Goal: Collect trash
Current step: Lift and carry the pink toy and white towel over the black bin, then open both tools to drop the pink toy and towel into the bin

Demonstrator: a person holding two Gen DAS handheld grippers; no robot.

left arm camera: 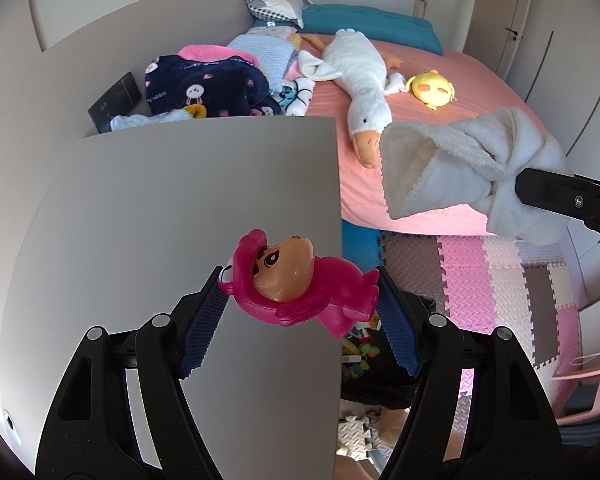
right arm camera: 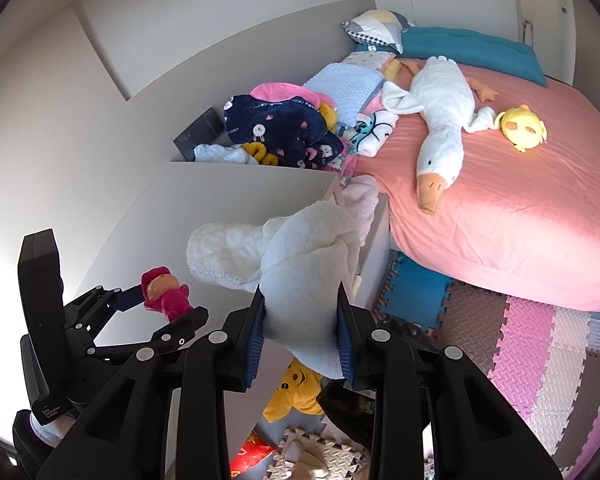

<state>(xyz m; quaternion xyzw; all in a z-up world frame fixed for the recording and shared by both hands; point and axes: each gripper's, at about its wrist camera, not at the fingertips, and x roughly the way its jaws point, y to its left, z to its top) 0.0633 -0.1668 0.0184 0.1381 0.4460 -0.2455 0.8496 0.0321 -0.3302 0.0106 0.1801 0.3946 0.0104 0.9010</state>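
The left gripper is clamped on the pink figurine, its long axis spanning pad to pad above the grey cabinet top. The right gripper is clamped on the bunched white towel, just right of the figurine. Beyond lies the pink bed; both loads appear ready for transfer.

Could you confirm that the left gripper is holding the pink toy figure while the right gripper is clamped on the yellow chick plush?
Not quite. The left gripper does hold the pink toy figure, but the right gripper is clamped on a white towel, as the right wrist view shows. The yellow chick plush lies untouched on the pink bed.
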